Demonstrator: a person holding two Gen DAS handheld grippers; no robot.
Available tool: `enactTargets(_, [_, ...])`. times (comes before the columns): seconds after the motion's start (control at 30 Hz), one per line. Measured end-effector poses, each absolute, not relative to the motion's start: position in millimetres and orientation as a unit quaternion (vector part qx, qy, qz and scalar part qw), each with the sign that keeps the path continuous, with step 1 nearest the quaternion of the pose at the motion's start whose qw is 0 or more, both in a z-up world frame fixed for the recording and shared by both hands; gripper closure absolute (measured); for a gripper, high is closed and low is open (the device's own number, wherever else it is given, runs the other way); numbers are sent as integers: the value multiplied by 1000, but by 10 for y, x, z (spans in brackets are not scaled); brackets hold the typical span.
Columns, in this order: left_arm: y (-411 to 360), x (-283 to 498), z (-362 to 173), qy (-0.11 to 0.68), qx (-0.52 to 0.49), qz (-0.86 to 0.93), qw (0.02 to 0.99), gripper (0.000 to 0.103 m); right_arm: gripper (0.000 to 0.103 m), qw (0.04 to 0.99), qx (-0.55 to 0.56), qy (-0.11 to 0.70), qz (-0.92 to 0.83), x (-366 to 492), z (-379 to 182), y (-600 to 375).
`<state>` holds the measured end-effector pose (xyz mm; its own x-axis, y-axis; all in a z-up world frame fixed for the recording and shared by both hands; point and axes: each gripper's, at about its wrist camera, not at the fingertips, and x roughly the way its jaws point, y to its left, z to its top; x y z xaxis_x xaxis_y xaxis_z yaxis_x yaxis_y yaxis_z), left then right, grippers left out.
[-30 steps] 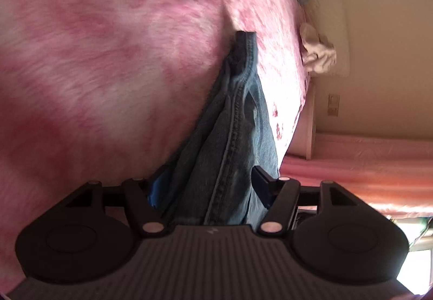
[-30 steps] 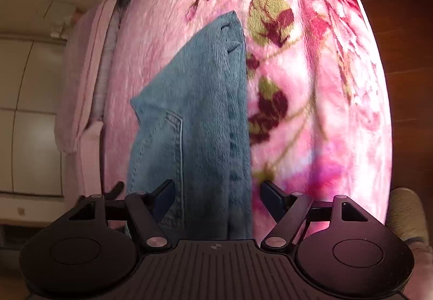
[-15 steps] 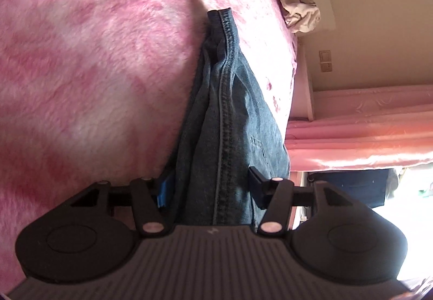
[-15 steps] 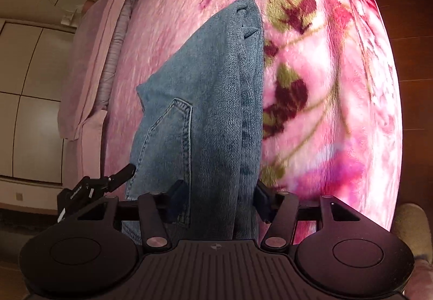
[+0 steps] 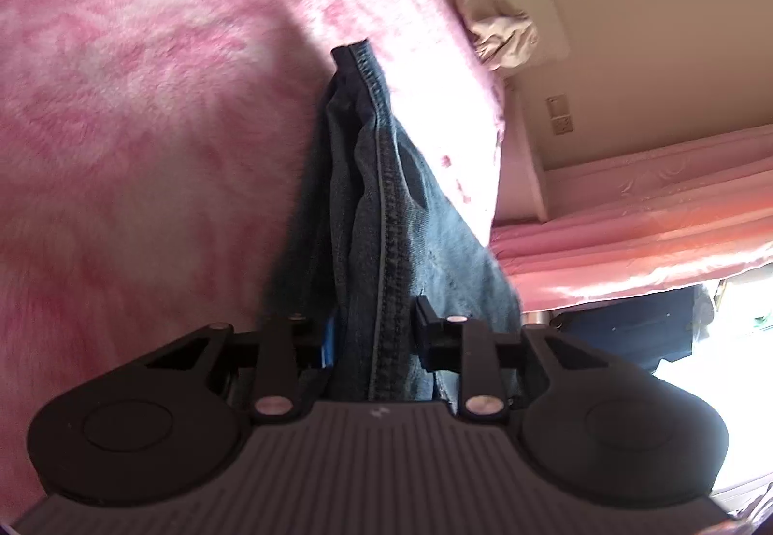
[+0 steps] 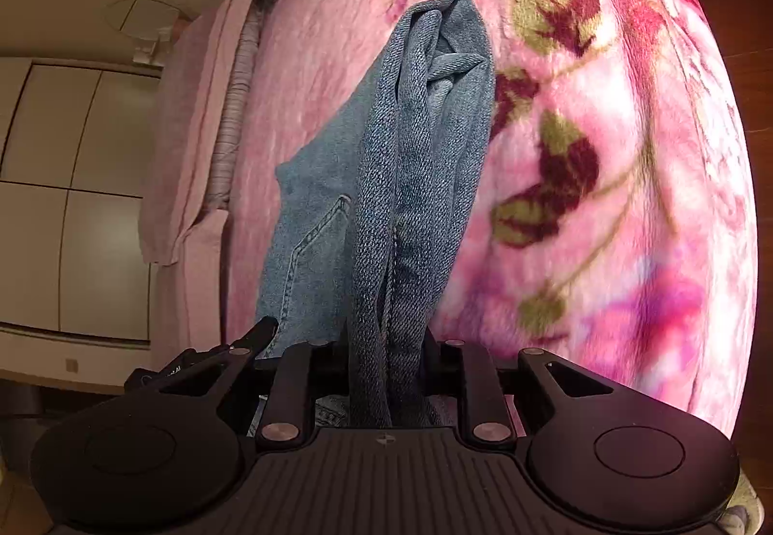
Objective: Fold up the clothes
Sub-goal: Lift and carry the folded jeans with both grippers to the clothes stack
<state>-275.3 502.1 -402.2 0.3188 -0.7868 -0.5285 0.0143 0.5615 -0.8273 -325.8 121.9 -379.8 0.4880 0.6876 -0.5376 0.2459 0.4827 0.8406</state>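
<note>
Right wrist: both tools clench jeans (image 6: 410, 197) over pink floral blanket (image 6: 604, 148); wardrobe (image 6: 72, 197) beside.

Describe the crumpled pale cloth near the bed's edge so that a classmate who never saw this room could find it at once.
Start at the pink fluffy blanket covering the bed, then follow its far right edge toward the cream wall. There lies the crumpled pale cloth, small, bunched and off-white, unlike the long blue jeans nearer the camera.

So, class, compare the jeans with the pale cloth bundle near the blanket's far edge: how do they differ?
The jeans are blue denim; the cloth bundle is cream. The jeans hang stretched, pinched in the left hand-held gripper, whose jaws have just been closing on them; the bundle lies crumpled and untouched. The jeans look far bigger, being nearer. Both are on the pink blanket.
</note>
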Motion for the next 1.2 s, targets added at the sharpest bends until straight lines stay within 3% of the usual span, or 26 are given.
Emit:
enactTargets(0.3, [5107, -4141, -3407, 485, -396, -230, 745, 79, 83, 690, 500, 484, 198, -4115, -3381, 1137])
enactTargets(0.73, [5580, -7211, -2181, 397, -439, -165, 789, 79, 83, 681, 483, 475, 279, -6322, -2174, 1301])
enactTargets(0.97, [6170, -8450, -1299, 354, -446, -102, 816, 79, 83, 644, 479, 486, 346, -7055, -1430, 2000])
enactTargets(1.2, [6838, -9159, -796, 323, -430, -53, 841, 80, 83, 609, 482, 487, 400, -7577, -1131, 2833])
